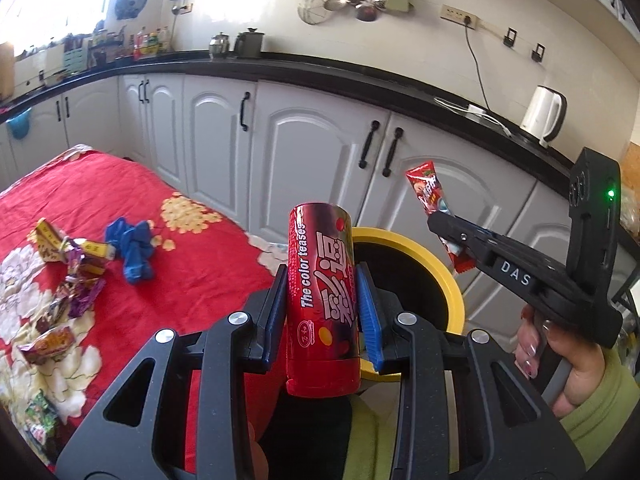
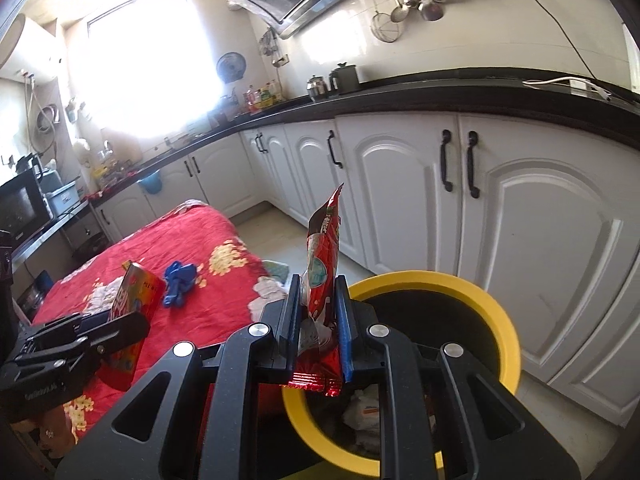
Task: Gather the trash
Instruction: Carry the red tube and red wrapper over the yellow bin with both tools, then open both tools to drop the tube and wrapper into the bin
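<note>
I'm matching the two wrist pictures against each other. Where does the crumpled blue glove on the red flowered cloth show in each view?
Left wrist view: the crumpled blue glove lies left of centre on the red flowered cloth, left of the red candy tube clamped in the left gripper.
Right wrist view: the glove lies left of centre, left of the right gripper.
Shared landmark: the yellow-rimmed bin.

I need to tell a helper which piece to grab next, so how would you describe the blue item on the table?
Start at the table with the red floral cloth beside the white cabinets. Toward its far end lies a crumpled blue wad, just right of a heap of yellow and purple wrappers. It is the only plain blue piece with no print.
</note>
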A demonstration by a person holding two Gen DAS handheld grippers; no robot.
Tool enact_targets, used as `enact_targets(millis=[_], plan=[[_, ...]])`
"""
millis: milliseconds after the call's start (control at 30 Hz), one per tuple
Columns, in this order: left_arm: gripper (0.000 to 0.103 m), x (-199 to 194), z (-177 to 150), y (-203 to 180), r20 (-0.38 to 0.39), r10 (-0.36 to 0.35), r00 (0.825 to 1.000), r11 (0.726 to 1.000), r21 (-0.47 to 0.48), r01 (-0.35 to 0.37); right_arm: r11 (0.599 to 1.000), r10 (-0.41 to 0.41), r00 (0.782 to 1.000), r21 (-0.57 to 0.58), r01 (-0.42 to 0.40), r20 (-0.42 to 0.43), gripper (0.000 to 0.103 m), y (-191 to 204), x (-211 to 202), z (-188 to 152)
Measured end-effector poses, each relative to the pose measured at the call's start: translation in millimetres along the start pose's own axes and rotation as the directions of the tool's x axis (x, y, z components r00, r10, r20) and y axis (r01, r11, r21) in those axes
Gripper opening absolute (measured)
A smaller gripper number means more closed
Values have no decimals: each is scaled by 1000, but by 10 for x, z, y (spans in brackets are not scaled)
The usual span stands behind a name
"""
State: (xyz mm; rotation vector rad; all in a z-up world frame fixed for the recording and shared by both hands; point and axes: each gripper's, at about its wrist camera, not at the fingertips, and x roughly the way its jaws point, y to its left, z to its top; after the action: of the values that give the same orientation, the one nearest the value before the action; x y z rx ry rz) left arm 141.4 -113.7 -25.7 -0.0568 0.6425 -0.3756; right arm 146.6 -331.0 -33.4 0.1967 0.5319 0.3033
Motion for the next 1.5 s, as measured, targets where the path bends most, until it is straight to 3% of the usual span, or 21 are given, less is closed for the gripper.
enact_targets(millis=[900, 1500], plan=[[26, 700, -88, -613, -86, -98, 991, 989, 102, 107, 993, -68, 995, 91, 74, -73, 16, -669, 100, -173], [26, 1283, -318, -699, -219, -111, 969, 983, 121, 140, 981, -77, 984, 164, 104, -162, 18, -1002, 383, -404]])
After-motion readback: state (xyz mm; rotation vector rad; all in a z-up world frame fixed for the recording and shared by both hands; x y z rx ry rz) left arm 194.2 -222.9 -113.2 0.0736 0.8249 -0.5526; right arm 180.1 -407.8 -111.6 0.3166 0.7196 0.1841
